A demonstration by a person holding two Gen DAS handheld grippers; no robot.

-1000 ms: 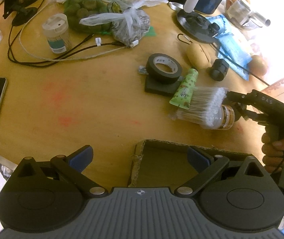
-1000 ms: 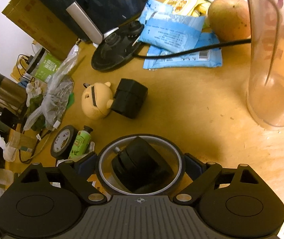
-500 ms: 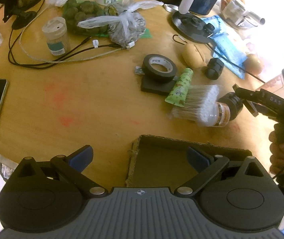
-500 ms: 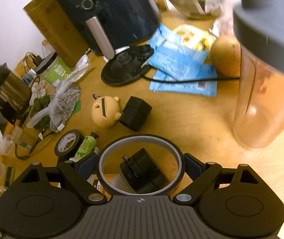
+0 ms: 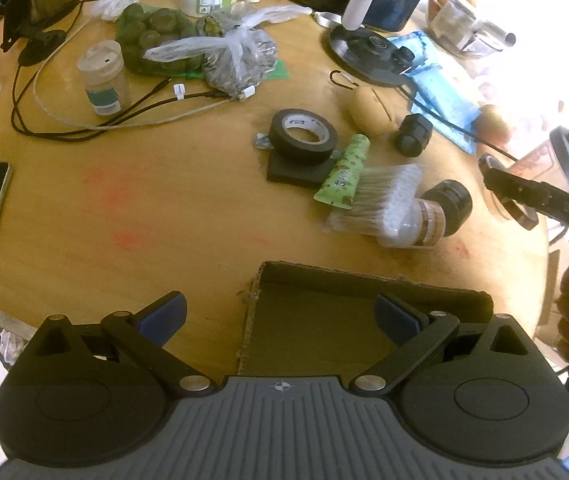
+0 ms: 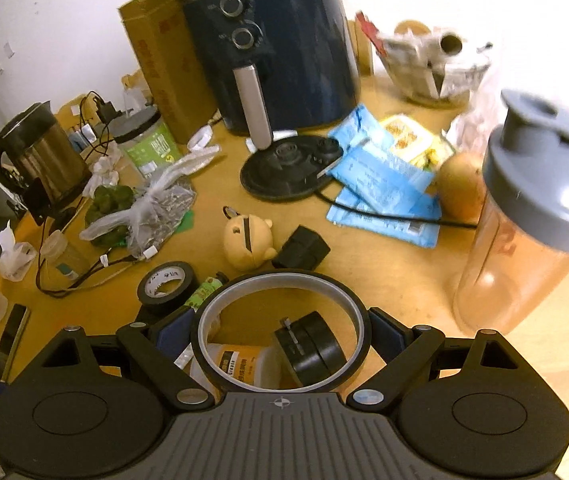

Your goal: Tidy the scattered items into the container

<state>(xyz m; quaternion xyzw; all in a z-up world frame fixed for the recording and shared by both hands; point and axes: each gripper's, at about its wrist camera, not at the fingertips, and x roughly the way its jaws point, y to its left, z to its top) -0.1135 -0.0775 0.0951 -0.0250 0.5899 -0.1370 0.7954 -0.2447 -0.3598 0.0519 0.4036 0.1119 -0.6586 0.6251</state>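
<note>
The right gripper (image 6: 282, 330) is clamped on a thin tape ring (image 6: 280, 280), both pads pressed against its outer rim, and holds it up off the table (image 6: 384, 272); the left gripper (image 5: 278, 316) is spread wide with nothing between its pads, poised over the near-left corner of the cardboard box (image 5: 364, 276). In the left view the box sits at 6 o'clock by the table's near edge, apparently bare inside, while the ring hangs at 3 o'clock, well off to the box's right. The chief risk, as I judge it, is the ring: it is thin and gripped only across its width, so a squeeze may bow it or let it twist out on the way over. Directly beneath it lies a bottle (image 5: 428, 216) with a black cap, touching a swab bundle (image 5: 380, 200) and just beside a green tube (image 5: 344, 176) and black tape roll (image 5: 304, 132); a low sweep could knock these. The shaker (image 6: 532, 216) stands tall at 3 o'clock in the right view, close enough to clip. Open table lies between bottle and box rim, the clean lane in. The left gripper crowds the box mouth, and the box near the edge could be pushed off.
</note>
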